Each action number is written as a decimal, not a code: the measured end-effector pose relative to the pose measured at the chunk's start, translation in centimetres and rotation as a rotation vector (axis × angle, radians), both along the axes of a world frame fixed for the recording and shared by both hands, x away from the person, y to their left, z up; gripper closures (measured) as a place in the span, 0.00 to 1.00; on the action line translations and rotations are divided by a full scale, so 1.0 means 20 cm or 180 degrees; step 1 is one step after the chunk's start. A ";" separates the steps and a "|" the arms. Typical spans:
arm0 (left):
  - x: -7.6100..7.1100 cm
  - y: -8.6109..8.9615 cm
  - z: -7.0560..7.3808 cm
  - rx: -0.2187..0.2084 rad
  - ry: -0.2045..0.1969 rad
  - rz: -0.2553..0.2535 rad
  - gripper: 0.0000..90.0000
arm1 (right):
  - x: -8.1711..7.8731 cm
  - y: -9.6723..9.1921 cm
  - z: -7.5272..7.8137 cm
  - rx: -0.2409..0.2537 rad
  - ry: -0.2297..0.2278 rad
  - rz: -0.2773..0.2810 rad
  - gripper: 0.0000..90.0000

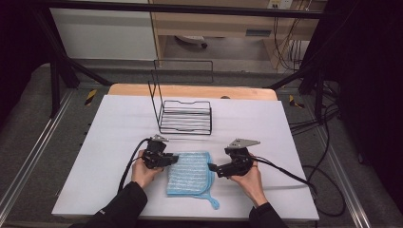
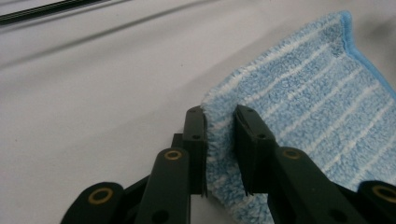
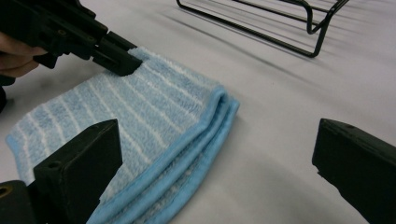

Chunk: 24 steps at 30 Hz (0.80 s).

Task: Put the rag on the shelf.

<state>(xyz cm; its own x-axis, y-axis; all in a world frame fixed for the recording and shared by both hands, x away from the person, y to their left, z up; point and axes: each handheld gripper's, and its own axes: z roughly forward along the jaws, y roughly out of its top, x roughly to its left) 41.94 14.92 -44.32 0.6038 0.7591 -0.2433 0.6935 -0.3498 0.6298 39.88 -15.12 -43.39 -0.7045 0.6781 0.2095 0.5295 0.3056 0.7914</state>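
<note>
- A folded blue-striped towel [image 1: 189,172] lies flat on the white table [image 1: 109,142], just in front of the black wire rack [image 1: 184,116] and between the person's two hands.
- The left gripper [image 2: 219,122] has its jaws drawn in on the towel's left edge near the far corner; in the left gripper view the plush pile bulges between the two black pads, so the cloth looks pinched rather than merely straddled.
- That bite sits right at the border, probably so that the layers can be lifted or turned over without dragging the whole towel across the table.
- The right gripper [image 1: 212,167] waits at the towel's opposite, right edge, its jaws spread wide and holding nothing; in the right gripper view the stacked blue hem [image 3: 205,135] runs into the open gap between them.
- It seems lined up to take that hem next, giving the person a hold on both sides of the towel.
- A loose loop [image 1: 213,199] trails from the towel's near corner, away from the rack.
- The rack stands empty behind the towel, handle upright, a likely place for the cloth once folded.
</note>
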 end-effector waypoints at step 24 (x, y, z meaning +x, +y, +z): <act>-0.01 0.00 -0.01 -0.0021 -0.0098 -0.0022 0.82 | 0.12 0.15 -0.12 -0.0021 0.0375 -0.0111 0.59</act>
<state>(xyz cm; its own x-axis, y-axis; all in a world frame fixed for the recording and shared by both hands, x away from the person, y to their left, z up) 41.70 14.96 -44.54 0.6164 0.7532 -0.2294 0.6713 -0.3504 0.6532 42.25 -12.21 -45.72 -0.6513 0.7033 0.2848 0.6289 0.2904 0.7212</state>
